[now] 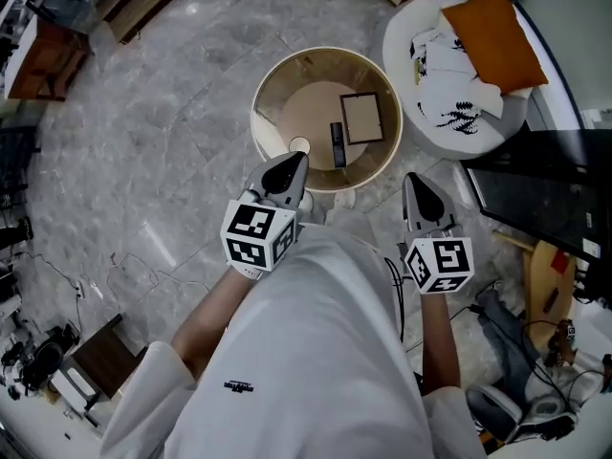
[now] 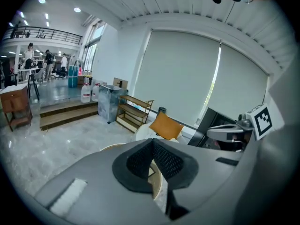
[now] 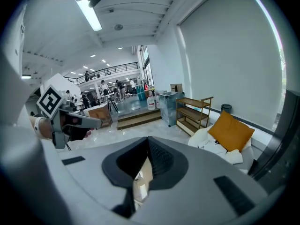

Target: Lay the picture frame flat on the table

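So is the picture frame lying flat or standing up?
Flat, it seems: the picture frame shows its whole face upward on the round table.

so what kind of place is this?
Probably an open-plan office or lab lounge: marble floor, a railed mezzanine, and a white seat with an orange cushion.

Picture frame (image 1: 362,118): rect., thin dark edge, pale face; lies flat on round table (image 1: 311,108), right of ctr.
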The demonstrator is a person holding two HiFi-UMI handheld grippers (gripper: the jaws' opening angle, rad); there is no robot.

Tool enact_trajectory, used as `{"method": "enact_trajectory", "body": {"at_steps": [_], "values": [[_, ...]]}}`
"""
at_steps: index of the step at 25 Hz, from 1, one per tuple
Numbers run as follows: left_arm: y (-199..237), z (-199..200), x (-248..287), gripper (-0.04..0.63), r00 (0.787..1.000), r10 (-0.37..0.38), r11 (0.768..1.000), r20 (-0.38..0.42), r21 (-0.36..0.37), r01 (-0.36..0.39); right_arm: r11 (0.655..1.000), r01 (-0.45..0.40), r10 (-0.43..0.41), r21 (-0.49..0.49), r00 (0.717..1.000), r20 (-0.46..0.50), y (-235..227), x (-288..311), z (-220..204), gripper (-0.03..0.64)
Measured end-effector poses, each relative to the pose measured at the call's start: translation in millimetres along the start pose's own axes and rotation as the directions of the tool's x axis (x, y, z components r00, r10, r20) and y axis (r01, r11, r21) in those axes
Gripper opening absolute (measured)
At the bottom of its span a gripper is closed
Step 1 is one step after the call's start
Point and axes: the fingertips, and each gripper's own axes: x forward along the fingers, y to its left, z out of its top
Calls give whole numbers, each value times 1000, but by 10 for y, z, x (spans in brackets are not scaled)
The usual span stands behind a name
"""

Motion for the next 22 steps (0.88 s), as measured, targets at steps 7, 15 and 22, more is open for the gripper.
{"method": "enact_trajectory", "body": {"at_steps": [7,15,22], "values": [[0,180,-23,5,1000,1,999,31,40,-2,1000,17,-18,10,998,68,38,-98,190,6],[-115,263,-100,5,999,-36,995,41,95,32,999,26,-30,37,995,100,97,-78,245,5],[-95,275,-123,5,998,-47,993,39,109,42,999,32,-35,24,992,122,167,-79,319,5]]}}
